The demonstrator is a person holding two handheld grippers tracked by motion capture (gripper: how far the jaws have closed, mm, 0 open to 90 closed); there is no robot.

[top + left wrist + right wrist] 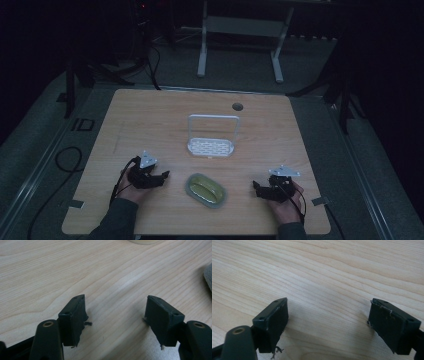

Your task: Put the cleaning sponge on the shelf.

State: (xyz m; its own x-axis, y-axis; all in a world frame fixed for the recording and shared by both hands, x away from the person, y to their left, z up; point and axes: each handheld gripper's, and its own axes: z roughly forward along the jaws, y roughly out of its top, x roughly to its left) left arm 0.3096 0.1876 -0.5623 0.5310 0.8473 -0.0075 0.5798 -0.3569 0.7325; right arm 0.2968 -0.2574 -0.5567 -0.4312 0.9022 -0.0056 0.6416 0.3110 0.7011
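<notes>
Resting on the wooden worktop (pixel 150 115) in the lower left of the high view: the left tool (pixel 162 177), held in a hand (pixel 131 189) coming in from the bottom edge, tips pointing toward the middle of the frame. Standing wide open in the left gripper view (pixel 116 315), both black pads apart with nothing but bare wood grain between them; gripping nothing.

Sitting in the lower right of the high view: the right tool (pixel 255 188), cradled in the other hand (pixel 286 206), tips also facing the centre. Gaping just as wide in the right gripper view (pixel 328 322), plain wood showing through the gap; holding nothing.

Lying between the two tools, low in the middle of the high view: an oval dish (pixel 205 190) with a grey rim and a yellowish inside, near the left tool's tips, apart from both tools, touched by neither. Peeking in at the right edge of the left gripper view as a grey sliver (pixel 208 277).

Standing above the dish, near the centre of the high view and well apart from it: a small white rack (pixel 211 146) with a perforated base and an upright handle loop.

Trailing off the left side of the worktop: a black cable (pixel 65 162).
</notes>
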